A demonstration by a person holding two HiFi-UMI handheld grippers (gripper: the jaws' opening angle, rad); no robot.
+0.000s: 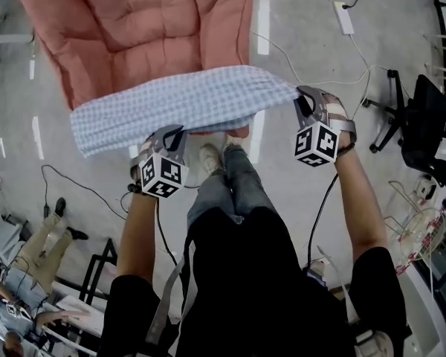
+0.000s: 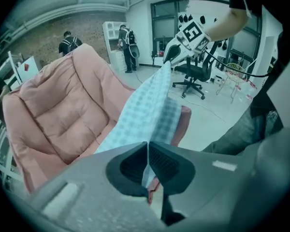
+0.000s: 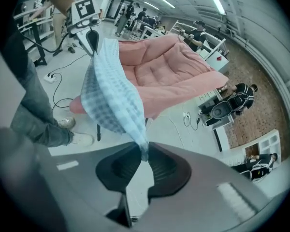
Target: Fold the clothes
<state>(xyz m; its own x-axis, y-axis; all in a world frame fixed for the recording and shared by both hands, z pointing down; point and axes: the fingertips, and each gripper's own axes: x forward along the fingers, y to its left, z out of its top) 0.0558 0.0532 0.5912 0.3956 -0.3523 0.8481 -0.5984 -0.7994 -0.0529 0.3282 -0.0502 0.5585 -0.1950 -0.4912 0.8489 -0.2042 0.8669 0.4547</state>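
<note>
A light blue checked cloth (image 1: 186, 103) hangs stretched in the air between my two grippers, over the front edge of a pink padded chair (image 1: 134, 28). My left gripper (image 1: 172, 134) is shut on the cloth's near edge, left of the middle. My right gripper (image 1: 306, 99) is shut on the cloth's right end. In the left gripper view the cloth (image 2: 150, 105) runs from the left gripper (image 2: 148, 148) up to the right gripper (image 2: 176, 50). In the right gripper view the cloth (image 3: 108, 95) is bunched into the right gripper (image 3: 145, 152), and the left gripper (image 3: 89, 35) holds its far part.
A white power strip (image 1: 343, 17) and cables lie on the floor at the back right. A black office chair (image 1: 424, 117) and a wire basket (image 1: 424, 233) stand at the right. The person's shoes (image 1: 208, 158) are below the cloth. People sit at the lower left (image 1: 37, 251).
</note>
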